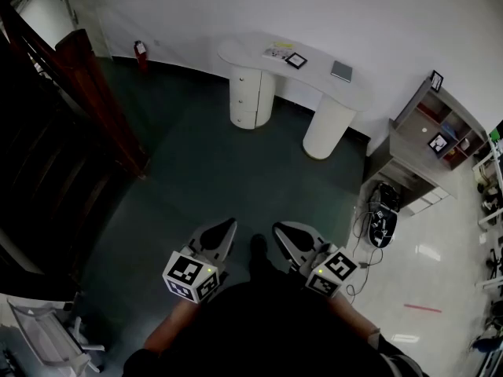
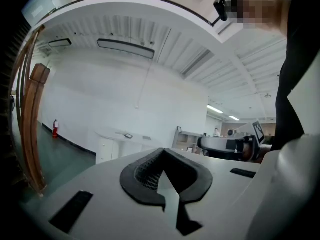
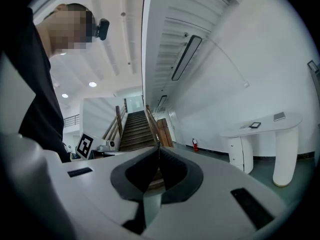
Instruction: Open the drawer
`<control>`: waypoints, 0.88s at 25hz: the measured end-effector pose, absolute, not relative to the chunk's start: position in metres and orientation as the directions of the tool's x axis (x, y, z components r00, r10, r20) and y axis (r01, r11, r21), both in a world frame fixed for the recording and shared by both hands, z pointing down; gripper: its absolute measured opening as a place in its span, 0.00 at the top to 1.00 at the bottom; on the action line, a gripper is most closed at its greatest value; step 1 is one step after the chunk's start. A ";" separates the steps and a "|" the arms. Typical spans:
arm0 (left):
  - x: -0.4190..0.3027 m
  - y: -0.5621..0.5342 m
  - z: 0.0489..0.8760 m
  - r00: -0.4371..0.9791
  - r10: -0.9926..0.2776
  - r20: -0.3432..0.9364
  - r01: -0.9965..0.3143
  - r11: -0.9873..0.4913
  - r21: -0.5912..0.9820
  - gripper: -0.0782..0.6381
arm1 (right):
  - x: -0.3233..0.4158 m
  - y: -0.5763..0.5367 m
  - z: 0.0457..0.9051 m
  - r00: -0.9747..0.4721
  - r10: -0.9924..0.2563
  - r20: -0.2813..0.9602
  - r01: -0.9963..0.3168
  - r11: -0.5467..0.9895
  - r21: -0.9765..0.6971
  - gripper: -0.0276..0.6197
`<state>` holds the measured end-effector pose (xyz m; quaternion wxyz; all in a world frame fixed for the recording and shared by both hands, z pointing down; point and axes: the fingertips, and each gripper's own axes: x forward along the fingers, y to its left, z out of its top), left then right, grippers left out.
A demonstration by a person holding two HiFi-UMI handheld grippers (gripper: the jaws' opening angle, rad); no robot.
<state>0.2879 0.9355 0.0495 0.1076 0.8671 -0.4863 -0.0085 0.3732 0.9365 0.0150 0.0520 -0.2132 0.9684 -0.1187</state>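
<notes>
We hold the left claw (image 1: 226, 228) and right claw (image 1: 280, 232) low, both pinched together on nothing, well apart from the white surface (image 1: 318, 73) and its drawers (image 1: 244, 96).

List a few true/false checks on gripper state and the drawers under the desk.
1. Both the left gripper and the right gripper are shut with nothing between the jaws. True.
2. The left gripper touches the drawer unit. False: the unit stands far off under the white desk, and both grippers are close to the person.
3. One drawer is pulled out. False: all fronts look flush.
4. A red fire extinguisher is left of the desk in the head view. True.
</notes>
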 end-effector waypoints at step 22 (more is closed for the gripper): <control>0.253 0.612 0.058 0.467 -0.866 0.177 -0.876 -0.426 0.226 0.88 | 0.355 0.599 0.027 -0.933 -0.360 0.015 -0.349 0.892 -0.287 0.93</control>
